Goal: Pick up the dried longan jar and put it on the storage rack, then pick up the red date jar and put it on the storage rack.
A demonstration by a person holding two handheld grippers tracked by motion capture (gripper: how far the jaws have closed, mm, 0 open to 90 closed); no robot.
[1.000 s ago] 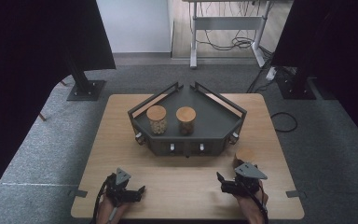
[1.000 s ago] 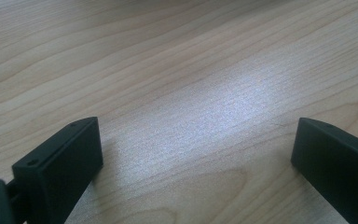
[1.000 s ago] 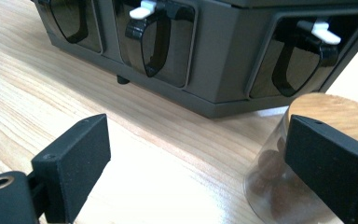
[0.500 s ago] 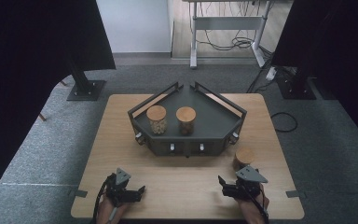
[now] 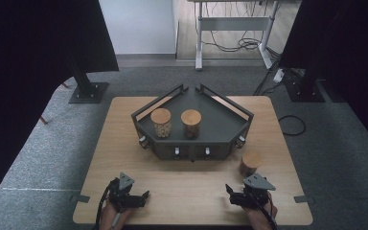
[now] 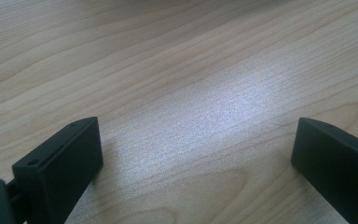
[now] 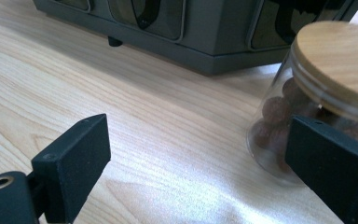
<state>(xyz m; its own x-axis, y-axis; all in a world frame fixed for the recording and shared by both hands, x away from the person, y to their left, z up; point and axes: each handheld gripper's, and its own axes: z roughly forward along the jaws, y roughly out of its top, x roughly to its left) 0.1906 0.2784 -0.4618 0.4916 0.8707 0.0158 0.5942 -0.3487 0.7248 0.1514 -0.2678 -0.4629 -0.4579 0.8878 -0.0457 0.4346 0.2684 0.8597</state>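
Note:
Held low over the near left of the wooden table [image 5: 187, 187], my left gripper [image 5: 143, 196] is open; between its jaws my left gripper [image 6: 191, 154] has bare wood. My right gripper [image 5: 231, 193] hovers near the front right, also open with nothing gripped. A glass jar [image 5: 250, 163] with a wooden lid stands on the table just beyond it. In the right gripper view this jar [image 7: 303, 98], holding round brown pieces, stands behind the right jaw of my right gripper [image 7: 196, 158], outside the gap. Two more lidded jars [image 5: 161, 122] [image 5: 190, 123] stand on the dark tray [image 5: 191, 151].
The dark angular tray [image 7: 205, 46] takes up the table's middle and back, its front wall carrying small knobs. Grey carpet surrounds the table, with black stands at the far left [image 5: 88, 88] and far right [image 5: 306, 88] and cables on the floor behind.
My right gripper has drawn back slightly toward the near edge, so the jar on the table now shows clear of it. The left gripper has stayed put.

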